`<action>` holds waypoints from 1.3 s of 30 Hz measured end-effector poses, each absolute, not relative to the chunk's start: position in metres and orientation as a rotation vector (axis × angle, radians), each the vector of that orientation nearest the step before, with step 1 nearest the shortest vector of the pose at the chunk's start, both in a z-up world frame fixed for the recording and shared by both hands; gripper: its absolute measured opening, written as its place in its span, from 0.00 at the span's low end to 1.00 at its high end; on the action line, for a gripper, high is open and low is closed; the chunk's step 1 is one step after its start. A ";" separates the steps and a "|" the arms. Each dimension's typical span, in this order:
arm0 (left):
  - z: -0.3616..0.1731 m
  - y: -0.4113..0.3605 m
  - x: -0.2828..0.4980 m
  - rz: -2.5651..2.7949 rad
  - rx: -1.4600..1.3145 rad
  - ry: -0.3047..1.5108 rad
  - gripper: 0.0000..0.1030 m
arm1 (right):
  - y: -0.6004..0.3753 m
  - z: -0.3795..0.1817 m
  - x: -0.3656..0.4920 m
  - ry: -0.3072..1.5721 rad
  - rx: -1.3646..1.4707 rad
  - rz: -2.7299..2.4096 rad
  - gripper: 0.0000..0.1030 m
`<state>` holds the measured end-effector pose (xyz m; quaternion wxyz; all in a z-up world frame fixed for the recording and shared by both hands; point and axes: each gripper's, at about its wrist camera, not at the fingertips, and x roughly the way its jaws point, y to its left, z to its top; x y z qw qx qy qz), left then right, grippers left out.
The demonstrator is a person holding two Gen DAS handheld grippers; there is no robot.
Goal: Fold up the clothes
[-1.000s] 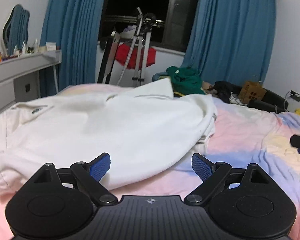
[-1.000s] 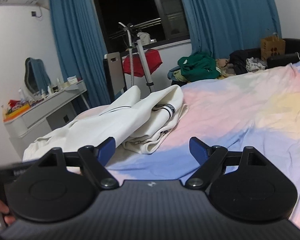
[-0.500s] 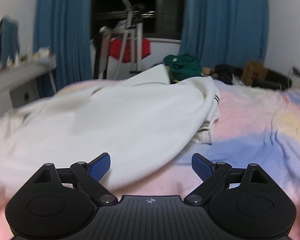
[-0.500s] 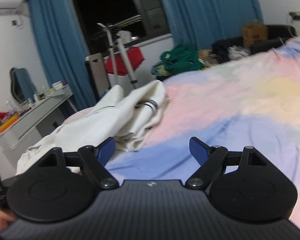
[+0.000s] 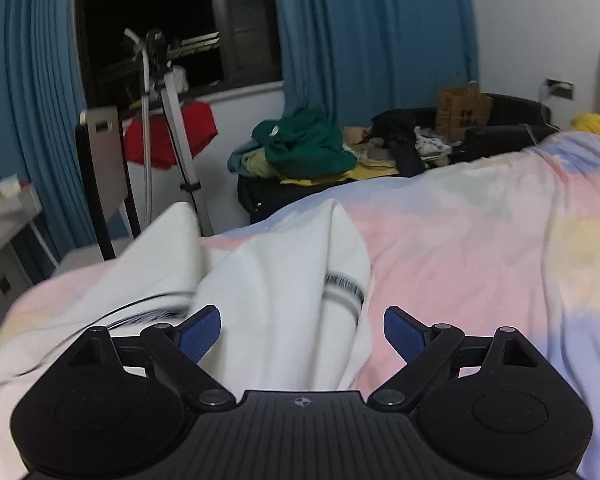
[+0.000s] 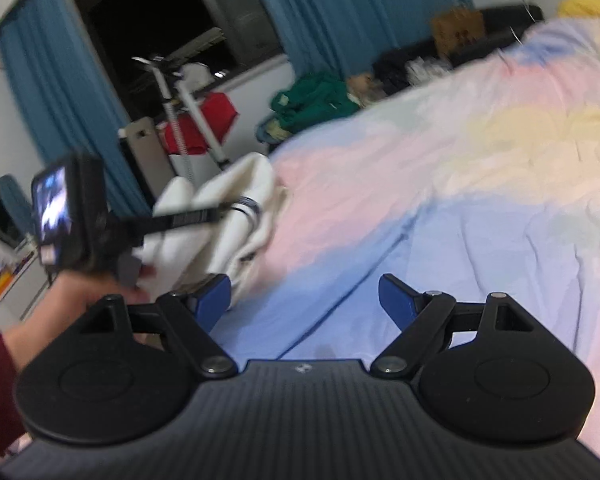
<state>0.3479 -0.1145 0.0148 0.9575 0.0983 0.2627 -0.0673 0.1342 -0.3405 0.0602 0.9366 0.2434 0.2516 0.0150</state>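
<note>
We are getting ready to grab the white garment [image 5: 268, 280], which lies bunched on the bed [image 5: 480, 248]. Next we need to pinch its striped edge. Our left tongs [image 5: 302, 330] point down over it, wide apart and empty. Our right tongs [image 6: 305, 298] are apart too, beside it.

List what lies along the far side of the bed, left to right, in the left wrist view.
Red garment → green clothes heap → dark clothes pile → brown paper bag → yellow fabric.
</note>
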 end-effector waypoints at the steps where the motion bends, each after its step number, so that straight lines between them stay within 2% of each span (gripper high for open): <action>1: 0.011 -0.121 0.364 -0.105 0.189 0.556 0.86 | -0.344 0.057 0.140 0.525 0.518 0.024 0.80; 7: 0.001 -0.132 0.445 0.062 0.139 0.620 0.79 | -0.360 0.032 0.161 0.554 0.587 -0.021 0.80; 9: 0.002 -0.133 0.459 0.074 0.132 0.619 0.72 | -0.362 0.025 0.168 0.570 0.612 -0.030 0.80; 11: 0.005 -0.134 0.469 0.057 0.132 0.631 0.53 | -0.363 0.019 0.174 0.579 0.627 -0.032 0.80; 12: 0.006 -0.135 0.469 0.048 0.141 0.634 0.48 | -0.364 0.017 0.177 0.583 0.635 -0.033 0.80; 14: 0.009 -0.138 0.467 0.032 0.162 0.636 0.30 | -0.363 0.016 0.180 0.579 0.637 -0.035 0.80; 15: 0.009 -0.139 0.462 0.030 0.178 0.637 0.24 | -0.363 0.016 0.180 0.573 0.640 -0.033 0.80; 16: 0.008 -0.139 0.456 0.028 0.193 0.639 0.12 | -0.363 0.016 0.179 0.567 0.641 -0.028 0.80; 17: 0.008 -0.139 0.449 0.026 0.209 0.640 0.07 | -0.363 0.016 0.179 0.561 0.638 -0.027 0.80; 19: 0.015 -0.139 0.433 0.006 0.202 0.628 0.03 | -0.363 0.016 0.177 0.558 0.626 -0.040 0.80; 30: 0.074 -0.136 0.274 -0.218 0.254 0.507 0.02 | -0.364 0.029 0.161 0.514 0.613 -0.033 0.80; 39: 0.081 -0.085 0.136 -0.376 0.136 0.526 0.02 | -0.377 0.037 0.139 0.480 0.702 -0.032 0.81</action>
